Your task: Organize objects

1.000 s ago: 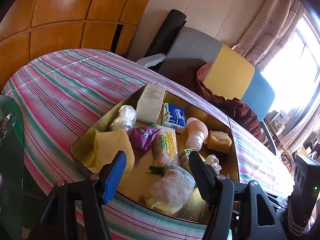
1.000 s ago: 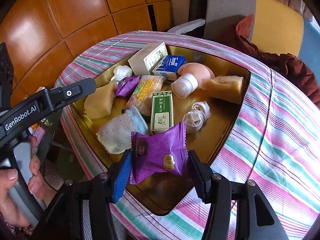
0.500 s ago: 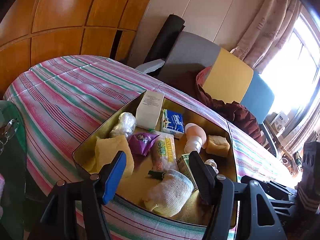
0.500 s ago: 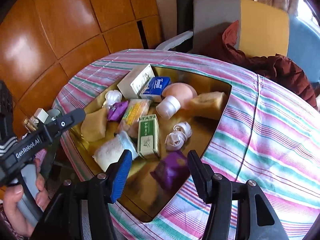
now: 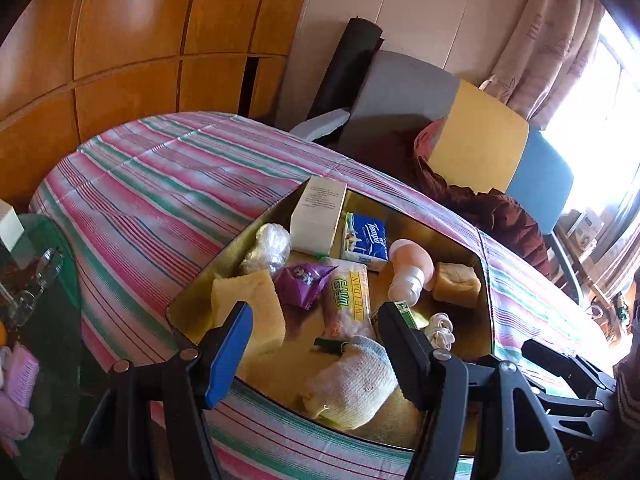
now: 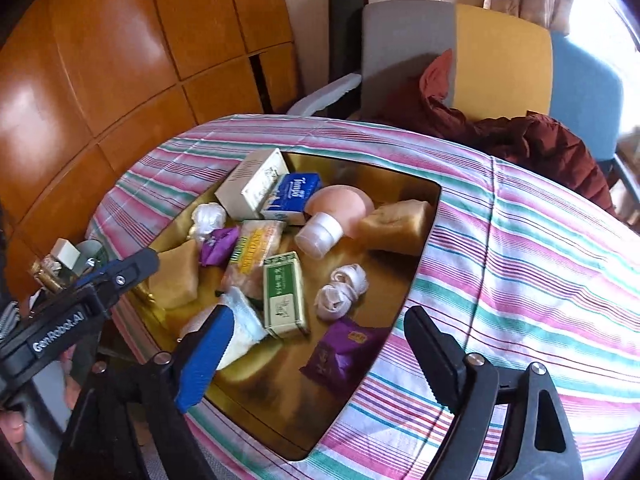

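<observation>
A gold tray (image 6: 420, 240) on the striped tablecloth holds several objects. A purple snack packet (image 6: 344, 350) lies at the tray's near right corner, just ahead of my open, empty right gripper (image 6: 316, 356). Beside it lie a green box (image 6: 284, 294), white rolled cloth (image 6: 342, 292), a knitted sock (image 6: 240, 326) and a pink bottle (image 6: 336, 216). My left gripper (image 5: 316, 344) is open and empty above the tray's near edge (image 5: 192, 300), over the sock (image 5: 356, 380) and yellow sponge (image 5: 252, 308). It also shows in the right wrist view (image 6: 120, 276).
Farther in the tray lie a white box (image 5: 318, 216), tissue pack (image 5: 366, 240), a second purple packet (image 5: 302, 282) and a bread piece (image 5: 456, 288). A chair with dark red clothing (image 6: 520, 136) stands behind the table. A glass side table (image 5: 36, 280) stands at left.
My right gripper opened and let go of the purple packet, which now lies in the tray. The gripper pulled back and up. My left gripper drew back a little.
</observation>
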Available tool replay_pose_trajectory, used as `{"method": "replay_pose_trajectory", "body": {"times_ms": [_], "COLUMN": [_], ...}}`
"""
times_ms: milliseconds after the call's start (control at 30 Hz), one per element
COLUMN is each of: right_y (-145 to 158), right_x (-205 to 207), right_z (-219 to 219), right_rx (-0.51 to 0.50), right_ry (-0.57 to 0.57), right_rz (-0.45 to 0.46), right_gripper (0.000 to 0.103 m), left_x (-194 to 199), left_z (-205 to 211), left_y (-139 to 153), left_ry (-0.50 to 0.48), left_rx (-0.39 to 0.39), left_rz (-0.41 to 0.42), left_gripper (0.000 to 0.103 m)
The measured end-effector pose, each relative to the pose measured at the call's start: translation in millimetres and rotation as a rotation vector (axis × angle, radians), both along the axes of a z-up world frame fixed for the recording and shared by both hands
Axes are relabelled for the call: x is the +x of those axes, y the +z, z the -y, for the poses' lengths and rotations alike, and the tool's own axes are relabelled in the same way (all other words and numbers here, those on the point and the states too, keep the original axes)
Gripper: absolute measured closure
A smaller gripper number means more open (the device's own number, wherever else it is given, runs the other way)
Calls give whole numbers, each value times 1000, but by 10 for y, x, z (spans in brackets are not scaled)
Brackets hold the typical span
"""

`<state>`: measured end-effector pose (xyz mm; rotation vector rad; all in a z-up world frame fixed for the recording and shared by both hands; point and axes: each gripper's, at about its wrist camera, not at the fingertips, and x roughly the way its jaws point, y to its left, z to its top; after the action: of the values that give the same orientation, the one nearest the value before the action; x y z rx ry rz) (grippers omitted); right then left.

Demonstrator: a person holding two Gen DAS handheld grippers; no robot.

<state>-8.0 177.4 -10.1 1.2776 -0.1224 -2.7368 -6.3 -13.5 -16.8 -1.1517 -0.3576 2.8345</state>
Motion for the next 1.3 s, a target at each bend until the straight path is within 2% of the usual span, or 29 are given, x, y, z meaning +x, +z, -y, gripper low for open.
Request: {"method": "replay_pose_trajectory", "body": {"times_ms": [200, 267, 400, 567, 833, 1033, 1300], "right_y": [92, 157, 257, 294, 327, 316, 279], "right_x": [4, 8, -35, -83, -79, -87, -93], "right_z": [-22, -9, 82, 134, 149, 145, 139], "right_rx": [30, 30, 98, 138, 135, 136, 135], "right_ry": [-61, -74, -120, -175, -224, -239, -263], "right_rz": [-19, -33, -44, -36, -35, -29, -22], "right_gripper": [0, 0, 0, 0, 0, 0, 0], "left_x": [46, 32, 24, 32, 3, -25, 9], "left_z": [12, 16, 0, -16, -7, -122, -103], "left_y": [203, 262, 363, 432, 435, 384, 382], "left_ry": [29, 41, 49, 40, 64, 84, 55], "left_rx": [-76, -102, -153, -169, -168, -302, -264], "left_rz": [-30, -24, -26, -25, 2, 39, 47], "left_gripper": [37, 37, 37, 37, 37, 37, 37]}}
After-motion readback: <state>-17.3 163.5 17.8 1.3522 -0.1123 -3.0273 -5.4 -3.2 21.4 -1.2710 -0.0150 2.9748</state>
